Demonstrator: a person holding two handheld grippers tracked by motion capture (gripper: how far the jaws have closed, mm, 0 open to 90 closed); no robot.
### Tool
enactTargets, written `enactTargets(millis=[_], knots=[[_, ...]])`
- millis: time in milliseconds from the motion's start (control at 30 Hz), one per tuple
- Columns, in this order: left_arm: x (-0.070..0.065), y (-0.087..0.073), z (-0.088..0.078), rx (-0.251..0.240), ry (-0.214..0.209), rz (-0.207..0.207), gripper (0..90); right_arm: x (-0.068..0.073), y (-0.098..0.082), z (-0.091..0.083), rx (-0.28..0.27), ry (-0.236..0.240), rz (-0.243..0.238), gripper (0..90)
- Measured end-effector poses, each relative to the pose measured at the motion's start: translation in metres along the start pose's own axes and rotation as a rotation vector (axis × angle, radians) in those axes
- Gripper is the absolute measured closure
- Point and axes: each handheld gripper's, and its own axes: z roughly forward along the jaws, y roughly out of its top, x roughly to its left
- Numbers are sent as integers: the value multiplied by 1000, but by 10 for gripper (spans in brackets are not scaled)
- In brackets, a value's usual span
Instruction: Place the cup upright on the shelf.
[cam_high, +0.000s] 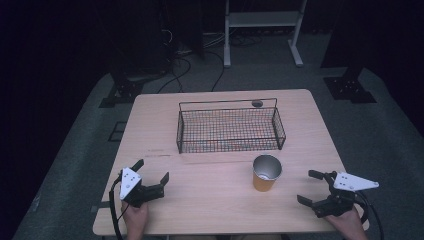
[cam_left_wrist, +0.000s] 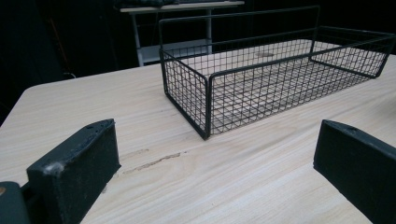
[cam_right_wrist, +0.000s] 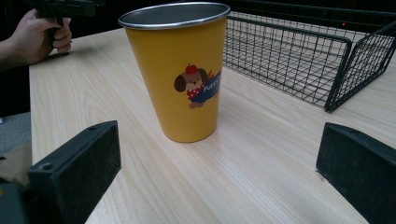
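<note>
Surface (cam_high: 210, 200): a light wooden top; the things stand on it, and both grippers are near its front edge.
Basket (cam_high: 230, 147): black wire, long and low, with a raised rail at the back. It stands at the middle of the surface, toward the far side. Through the mesh I see only the wood below; there is nothing in it.
Cup (cam_high: 265, 173): yellow outside, metal inside and at the rim, upright. It stands just in front of the basket's right part, apart from it. In the right gripper view (cam_right_wrist: 180, 70) it carries a small cartoon dog and a blue band with letters. From above, its inside looks empty.
Left gripper (cam_high: 151, 174): held by the left hand (cam_high: 135, 215) at the front left; jaws released and wide, nothing between them. It points to the basket's near left corner (cam_left_wrist: 205, 107).
Right gripper (cam_high: 309, 187): held by the right hand (cam_high: 348, 224) at the front right; jaws released and wide, holding nothing. It points to the cup, which is apart from both jaws.
</note>
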Motion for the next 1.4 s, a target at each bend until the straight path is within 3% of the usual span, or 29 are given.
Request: enactTargets(millis=[633, 1400], knots=[[-1, 0, -1, -2, -3, 4, 0, 6, 8, 5, -2, 35, -12, 0], [-1, 0, -1, -4, -5, 4, 0, 10, 29, 29, 48, 70, -29, 0]])
